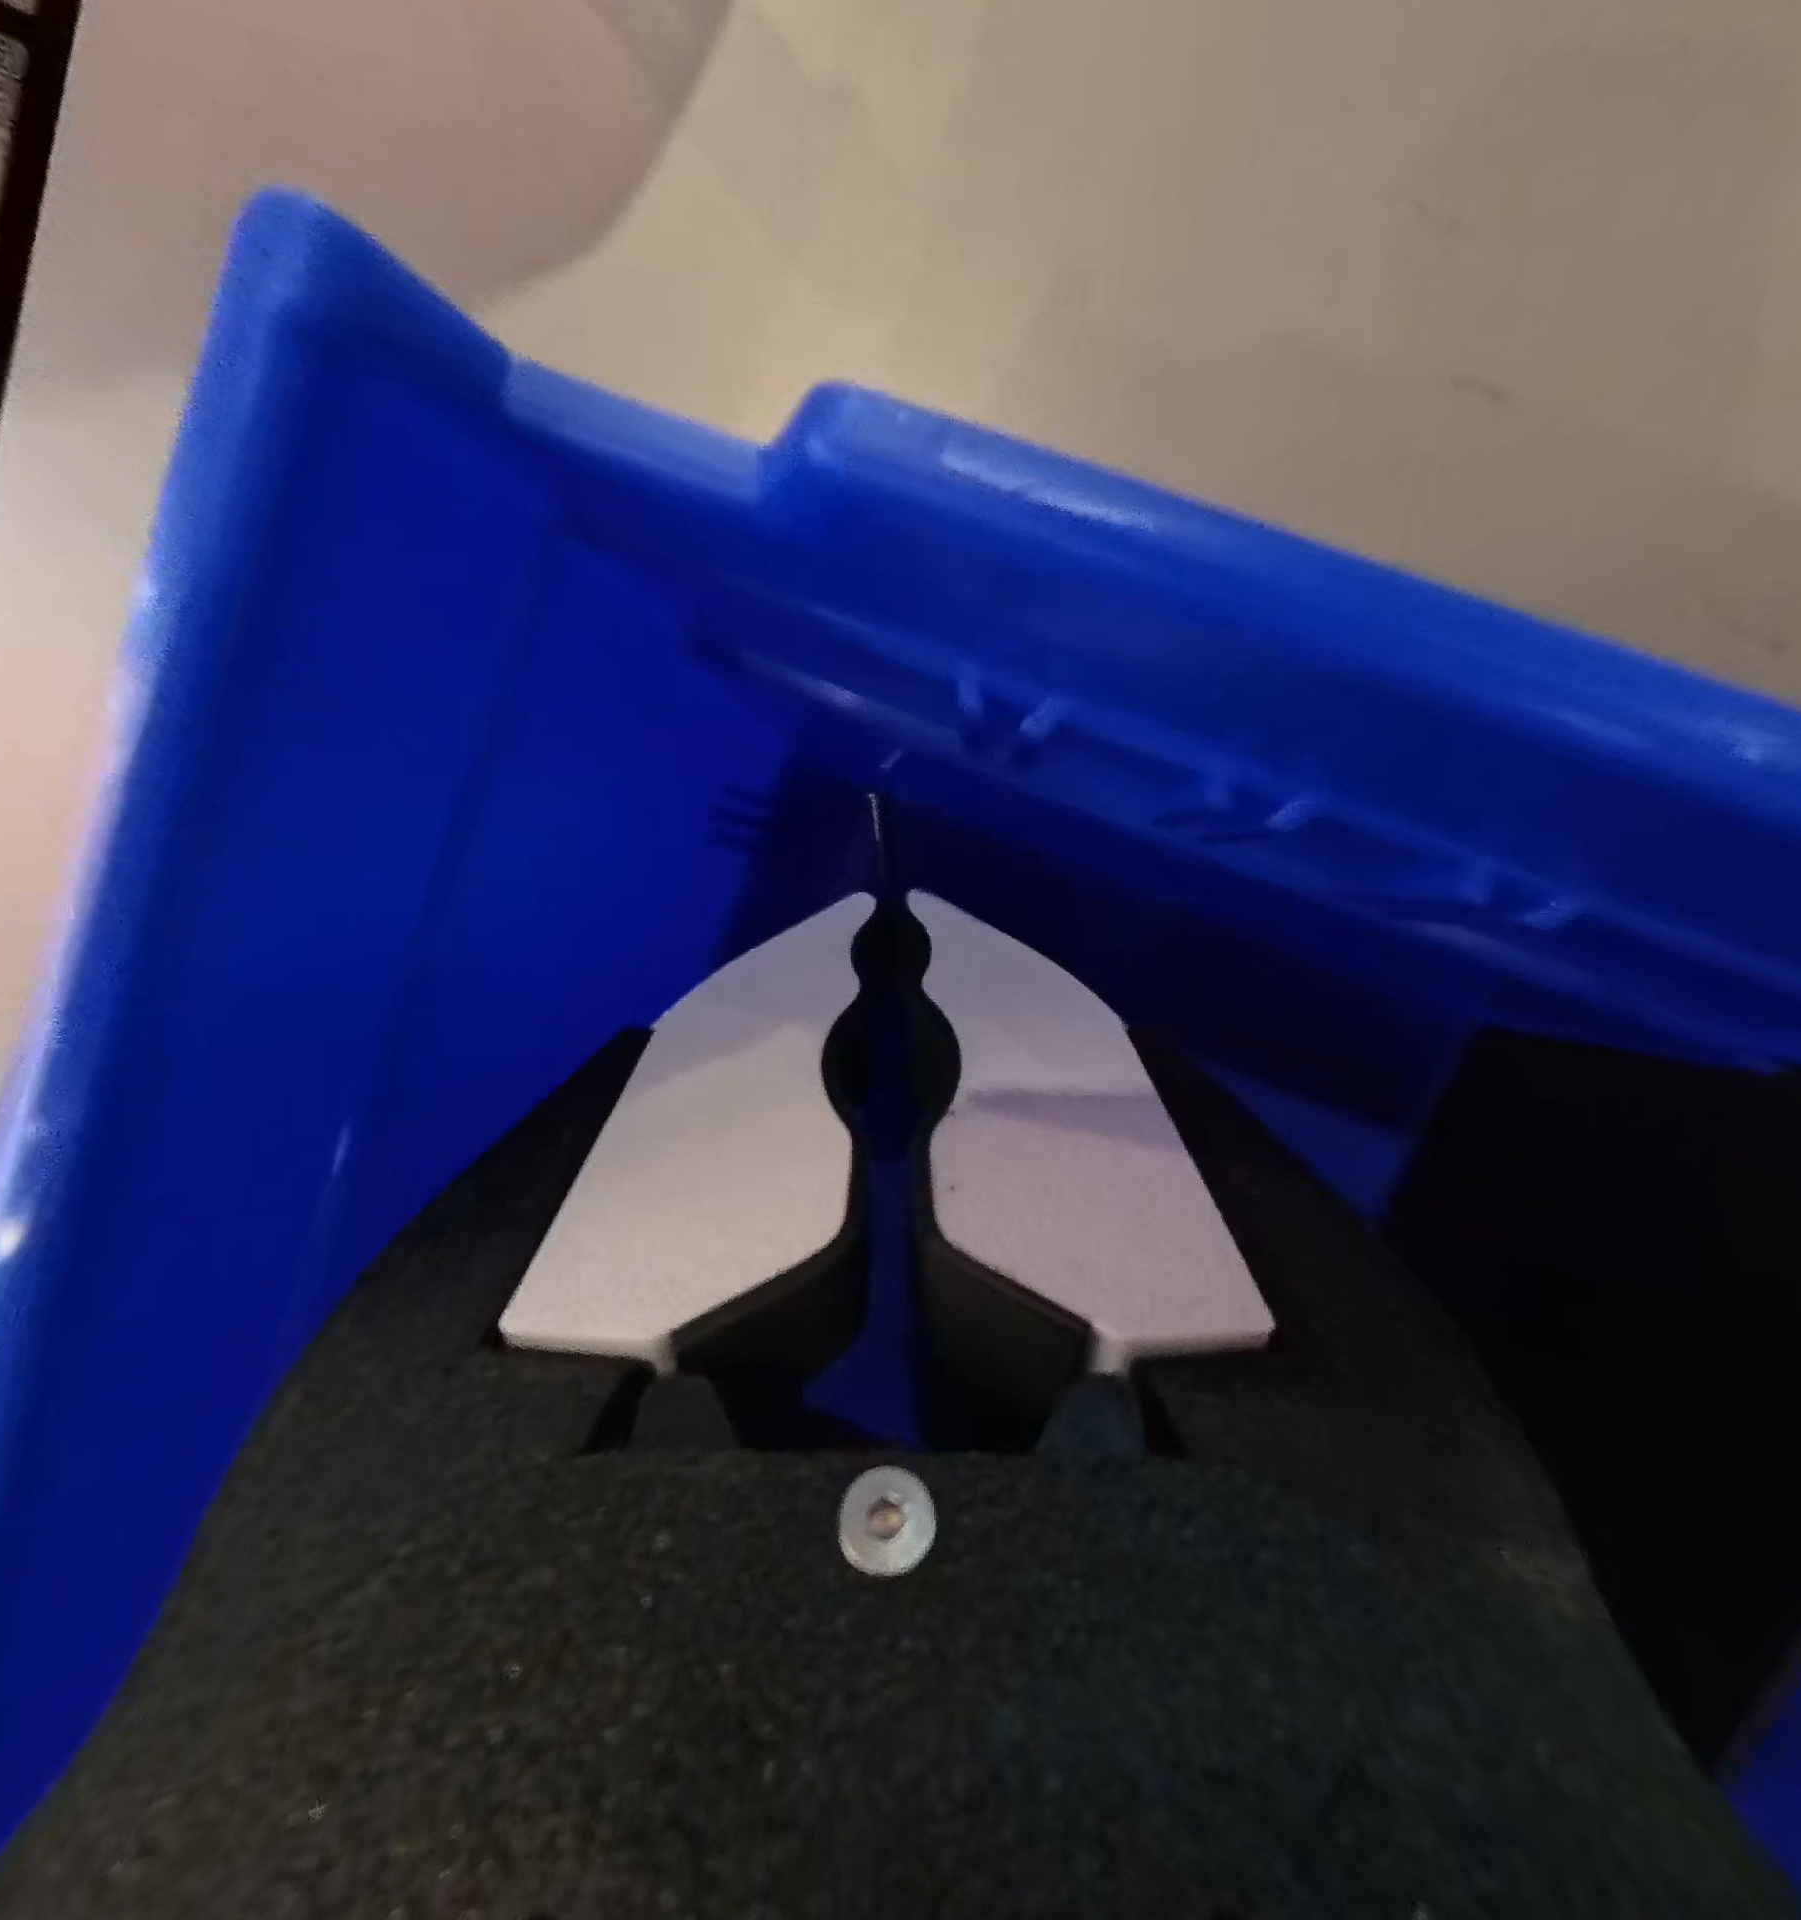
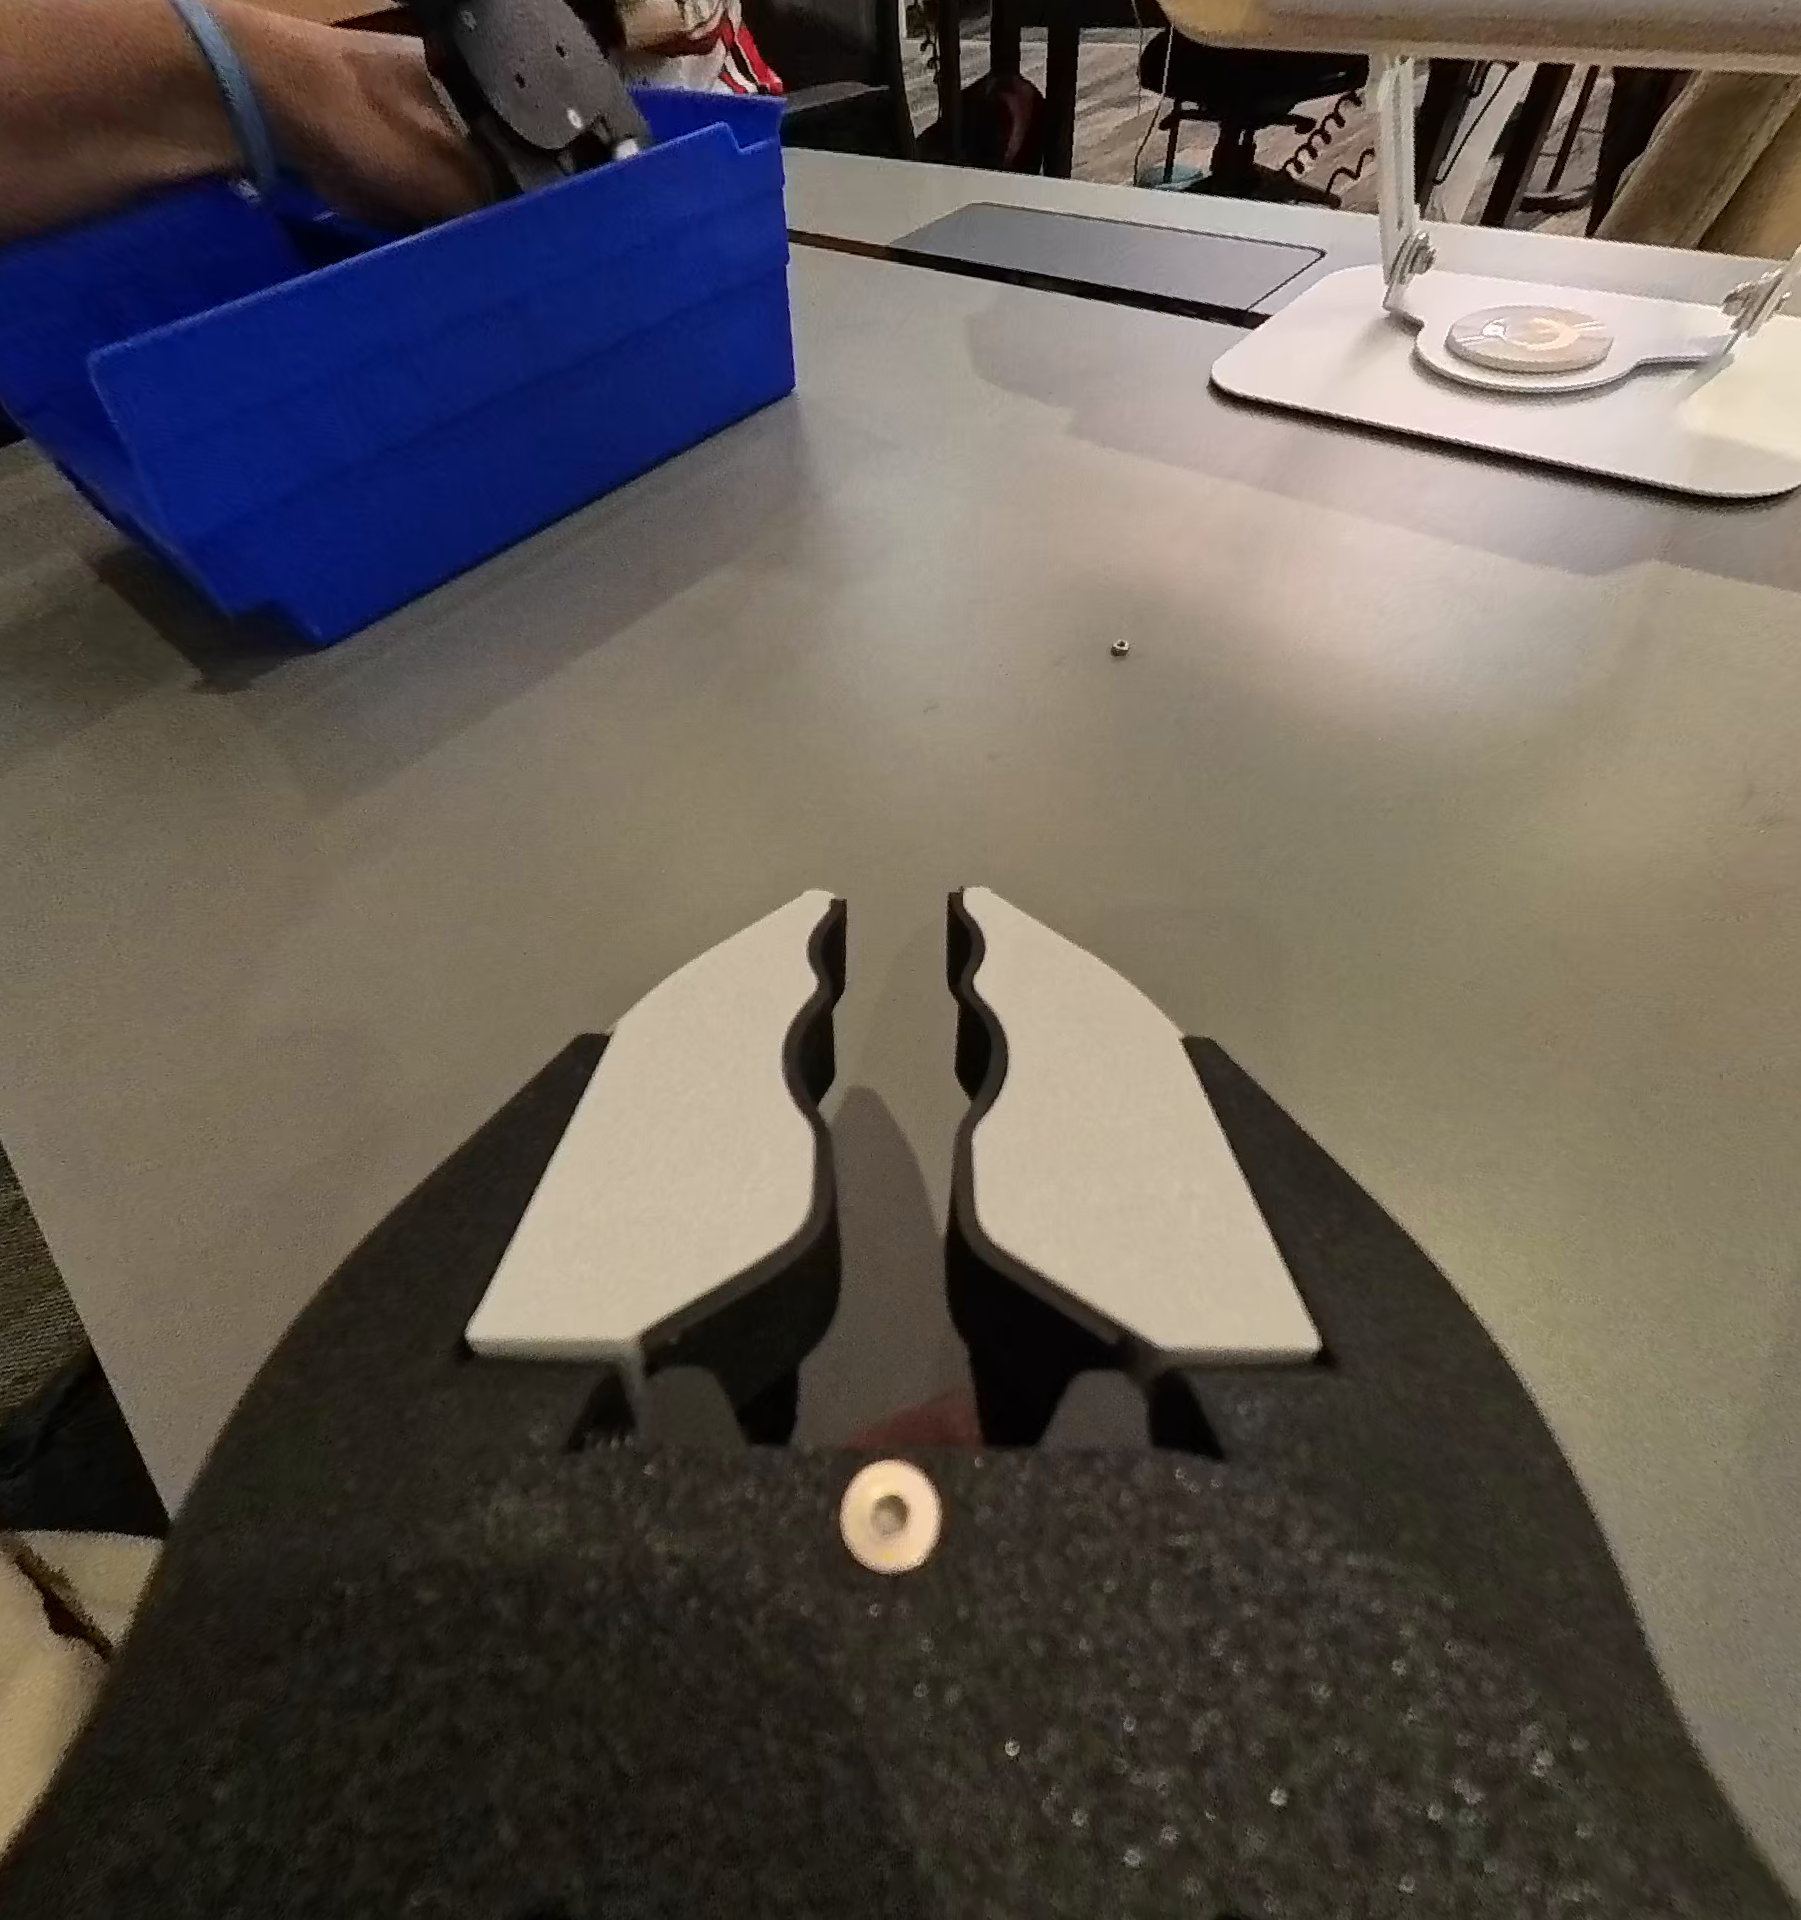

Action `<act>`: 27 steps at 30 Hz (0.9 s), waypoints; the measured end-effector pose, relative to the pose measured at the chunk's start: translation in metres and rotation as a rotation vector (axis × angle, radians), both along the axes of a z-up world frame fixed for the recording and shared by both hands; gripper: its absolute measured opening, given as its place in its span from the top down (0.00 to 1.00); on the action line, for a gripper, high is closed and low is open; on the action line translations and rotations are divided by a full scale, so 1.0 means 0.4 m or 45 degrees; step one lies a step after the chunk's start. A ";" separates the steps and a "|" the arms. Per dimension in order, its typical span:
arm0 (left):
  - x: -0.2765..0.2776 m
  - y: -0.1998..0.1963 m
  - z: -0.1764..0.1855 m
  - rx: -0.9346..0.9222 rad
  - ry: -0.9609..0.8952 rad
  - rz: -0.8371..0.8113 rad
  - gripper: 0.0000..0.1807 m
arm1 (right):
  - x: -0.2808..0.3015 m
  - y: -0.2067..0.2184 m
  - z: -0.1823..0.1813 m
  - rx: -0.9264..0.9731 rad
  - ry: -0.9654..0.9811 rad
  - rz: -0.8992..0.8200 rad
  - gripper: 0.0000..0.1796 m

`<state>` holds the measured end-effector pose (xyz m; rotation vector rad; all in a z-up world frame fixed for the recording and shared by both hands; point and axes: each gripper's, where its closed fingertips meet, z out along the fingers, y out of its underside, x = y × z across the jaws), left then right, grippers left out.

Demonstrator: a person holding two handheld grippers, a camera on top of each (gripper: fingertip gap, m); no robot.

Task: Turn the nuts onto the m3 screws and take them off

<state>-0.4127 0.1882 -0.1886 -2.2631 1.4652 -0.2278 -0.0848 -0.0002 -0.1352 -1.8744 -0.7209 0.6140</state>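
Observation:
In the left wrist view my left gripper [image 1: 888, 902] is down inside the blue bin [image 1: 376, 831], close to its far corner. Its fingers [image 1: 761, 1049] are shut, and a thin screw [image 1: 880, 842] with a metallic glint sticks out forward from between the tips. The right wrist view shows this gripper [image 2: 605, 140], held by a hand, dipping into the bin [image 2: 439, 416] at the far left. My right gripper [image 2: 896, 914] hovers over the grey table [image 2: 563, 790], open with nothing between its pads. A small nut [image 2: 1119, 648] lies on the table ahead of it, slightly right.
A white stand with a flat base [image 2: 1550, 416] is at the far right of the table. A dark flat panel [image 2: 1104, 249] is set in the table beyond. The table's left edge [image 2: 34, 1143] runs close to my right gripper.

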 end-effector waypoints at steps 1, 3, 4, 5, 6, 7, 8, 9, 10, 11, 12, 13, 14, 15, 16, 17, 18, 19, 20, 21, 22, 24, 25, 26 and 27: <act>-0.008 -0.005 0.004 0.006 0.023 0.009 1.00 | 0.000 0.000 0.000 0.000 0.000 0.001 0.90; -0.030 -0.011 0.051 0.079 0.030 0.033 1.00 | -0.002 -0.001 -0.001 -0.004 -0.002 0.007 0.90; -0.032 -0.020 0.094 0.108 -0.031 0.058 1.00 | -0.002 -0.001 -0.002 -0.007 -0.001 0.010 0.90; -0.035 -0.030 0.143 0.148 -0.096 0.080 1.00 | -0.003 -0.001 -0.002 -0.009 0.001 0.012 0.90; -0.044 -0.043 0.192 0.194 -0.146 0.099 1.00 | -0.003 -0.001 -0.001 -0.011 0.005 0.014 0.90; -0.054 -0.056 0.235 0.226 -0.192 0.123 1.00 | -0.003 -0.002 -0.001 -0.013 0.010 0.017 0.90; -0.064 -0.070 0.271 0.253 -0.237 0.147 1.00 | -0.003 -0.002 0.000 -0.014 0.016 0.021 0.90; -0.071 -0.082 0.298 0.279 -0.267 0.167 1.00 | -0.003 -0.003 0.001 -0.012 0.022 0.024 0.90; -0.074 -0.092 0.308 0.290 -0.269 0.178 1.00 | -0.003 -0.004 0.003 -0.011 0.029 0.028 0.90; -0.073 -0.102 0.299 0.268 -0.241 0.171 1.00 | -0.003 -0.004 0.004 -0.011 0.036 0.031 0.90; -0.069 -0.106 0.278 0.243 -0.190 0.155 1.00 | -0.003 -0.005 0.005 -0.015 0.041 0.037 0.90; -0.066 -0.098 0.252 0.245 -0.134 0.148 1.00 | -0.004 -0.005 0.004 -0.020 0.045 0.041 0.90; -0.059 -0.087 0.222 0.233 -0.093 0.141 0.99 | -0.004 -0.005 0.004 -0.024 0.049 0.044 0.90; -0.053 -0.075 0.189 0.194 -0.062 0.141 0.93 | -0.004 -0.005 0.005 -0.022 0.052 0.043 0.91; -0.049 -0.062 0.158 0.151 -0.042 0.149 0.89 | -0.003 -0.005 0.006 -0.016 0.051 0.040 0.91; -0.045 -0.050 0.131 0.111 -0.035 0.153 0.89 | -0.003 -0.005 0.006 -0.012 0.047 0.038 0.91; -0.041 -0.039 0.108 0.078 -0.033 0.149 0.88 | -0.003 -0.005 0.006 -0.011 0.041 0.037 0.91; -0.038 -0.032 0.089 0.049 -0.028 0.137 0.88 | -0.004 -0.005 0.004 -0.012 0.035 0.036 0.90; -0.035 -0.026 0.073 0.029 -0.023 0.118 0.89 | -0.005 -0.005 0.002 -0.016 0.031 0.037 0.90; -0.033 -0.023 0.060 0.010 -0.021 0.098 0.90 | -0.005 -0.004 0.002 -0.020 0.030 0.037 0.90; -0.031 -0.021 0.051 -0.015 -0.016 0.084 0.90 | -0.004 -0.004 0.001 -0.025 0.033 0.037 0.90; -0.025 -0.026 0.035 -0.088 -0.008 0.053 0.90 | -0.003 -0.003 0.002 -0.030 0.044 0.034 0.91; -0.024 -0.025 0.028 -0.105 0.007 0.041 0.90 | -0.002 -0.002 0.002 -0.034 0.049 0.034 0.91; -0.024 -0.024 0.023 -0.118 0.021 0.027 0.89 | -0.002 -0.002 0.002 -0.037 0.050 0.033 0.91; -0.023 -0.023 0.017 -0.128 0.039 0.015 0.89 | -0.001 -0.001 0.001 -0.038 0.049 0.032 0.90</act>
